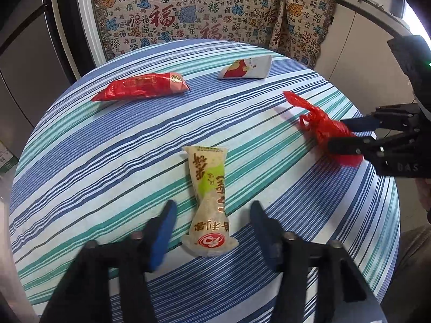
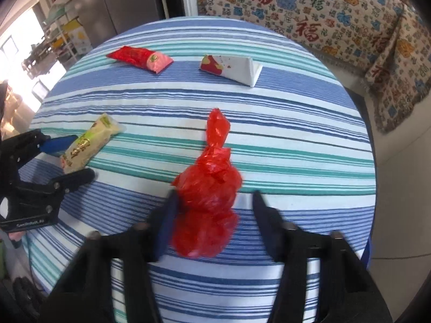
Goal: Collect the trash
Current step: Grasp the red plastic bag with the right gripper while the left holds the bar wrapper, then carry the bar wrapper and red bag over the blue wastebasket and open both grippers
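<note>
Trash lies scattered on a round table under a blue, white and teal striped cloth [image 1: 80, 167].

Left wrist view: a beige snack wrapper [image 1: 208, 202] lies in the lower centre of the frame, its near end between the two fingers of the left gripper [image 1: 212, 210]. The fingers stand apart on either side of the wrapper, neither plainly touching it. In the upper left of the cloth lies a red wrapper [image 1: 140, 87], and in the upper centre a white and red carton [image 1: 246, 68], folded flat into a wedge. At the right edge of the frame a knotted red plastic bag [image 1: 323, 126] sits between the fingers of the right gripper [image 1: 335, 133], which reaches in from the right. Behind the table hangs a patterned throw [image 1: 188, 8] with red and blue characters.

Right wrist view: the red plastic bag [image 2: 210, 196] fills the lower centre, its twisted top pointing toward the middle of the table. The right gripper [image 2: 212, 196] has its fingers spread, the left finger against the bag's side, the right one clear of it. At the left edge the left gripper [image 2: 78, 157] brackets the beige snack wrapper [image 2: 89, 142]. The red wrapper [image 2: 140, 59] and the white and red carton [image 2: 231, 68] lie toward the far side, well apart from both grippers. The patterned throw [image 2: 323, 13] fills the upper right.
</note>
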Demonstrator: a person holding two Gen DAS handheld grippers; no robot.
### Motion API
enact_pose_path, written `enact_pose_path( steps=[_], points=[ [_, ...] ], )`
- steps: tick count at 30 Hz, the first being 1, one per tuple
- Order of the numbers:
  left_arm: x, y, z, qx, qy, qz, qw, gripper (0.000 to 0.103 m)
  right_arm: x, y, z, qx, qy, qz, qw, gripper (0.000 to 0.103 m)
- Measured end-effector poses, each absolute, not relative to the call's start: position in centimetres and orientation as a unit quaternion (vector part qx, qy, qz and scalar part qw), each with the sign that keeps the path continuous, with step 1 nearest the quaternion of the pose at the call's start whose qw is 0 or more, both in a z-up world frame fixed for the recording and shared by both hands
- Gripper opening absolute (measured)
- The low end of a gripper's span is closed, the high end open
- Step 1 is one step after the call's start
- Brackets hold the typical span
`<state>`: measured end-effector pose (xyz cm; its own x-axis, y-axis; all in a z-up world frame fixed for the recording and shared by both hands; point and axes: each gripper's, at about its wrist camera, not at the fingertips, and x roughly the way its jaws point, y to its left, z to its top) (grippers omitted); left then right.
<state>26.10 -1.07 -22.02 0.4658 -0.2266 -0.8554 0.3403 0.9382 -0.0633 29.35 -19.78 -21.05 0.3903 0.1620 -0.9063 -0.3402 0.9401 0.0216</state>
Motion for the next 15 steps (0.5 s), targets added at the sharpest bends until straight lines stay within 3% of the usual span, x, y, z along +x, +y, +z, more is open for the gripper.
enact_pose_path(
  steps=[6,15],
  points=[
    [24.7,-0.6,-20.9,0.021,0.466,-0.173,0.867,0.019,26.7,-21.1,-18.8,-0.047,0.492,0.150,0.857,0.035],
    [22.3,-2.5,-18.4,0.004,0.431,-0.191,0.882,0.018,23.1,-23.2,-17.3,-0.018,0.469,0.151,0.870,0.035]
  ],
)
